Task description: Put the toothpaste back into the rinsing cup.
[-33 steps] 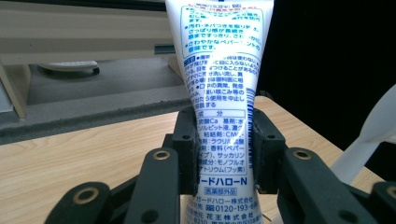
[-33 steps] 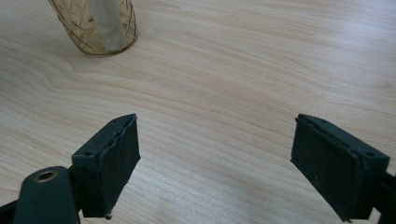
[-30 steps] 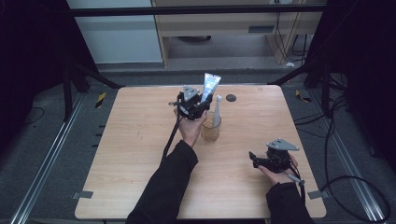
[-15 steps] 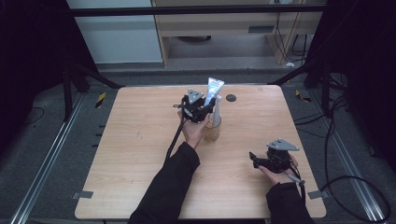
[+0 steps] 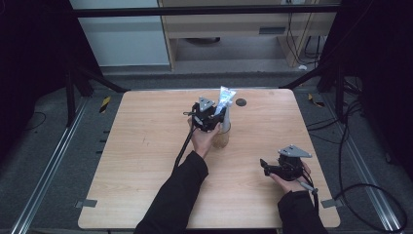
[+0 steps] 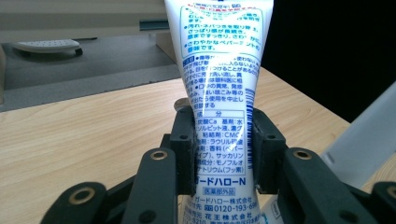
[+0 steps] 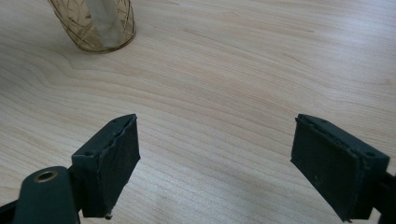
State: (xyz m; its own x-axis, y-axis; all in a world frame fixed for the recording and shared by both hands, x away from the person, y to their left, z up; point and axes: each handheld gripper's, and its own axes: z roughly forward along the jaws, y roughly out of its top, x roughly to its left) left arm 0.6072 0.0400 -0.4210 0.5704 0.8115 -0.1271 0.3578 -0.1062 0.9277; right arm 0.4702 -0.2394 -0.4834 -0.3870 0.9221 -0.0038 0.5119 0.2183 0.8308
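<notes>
A white toothpaste tube (image 6: 219, 70) with blue print stands upright between the jaws of my left gripper (image 6: 219, 149), which is shut on its lower part. In the high view the left gripper (image 5: 210, 116) holds the tube (image 5: 225, 96) just above an amber patterned glass (image 5: 221, 139) near the table's middle. A white object (image 5: 226, 121) stands inside the glass, and its edge (image 6: 359, 135) is at the right of the left gripper view. My right gripper (image 5: 267, 165) rests low at the front right, open, with bare wood between its jaws (image 7: 217, 163). The glass (image 7: 95, 23) lies beyond it, upper left.
A wooden table (image 5: 146, 146) carries the scene. A small dark round spot (image 5: 240, 102) sits near its far edge, right of the tube. Dark frame rails and cables run along the floor on both sides. A cable trails from the left gripper toward the person.
My left gripper has carried the tube a little to the right and down, closer over the glass. The right gripper has stayed where it was.
</notes>
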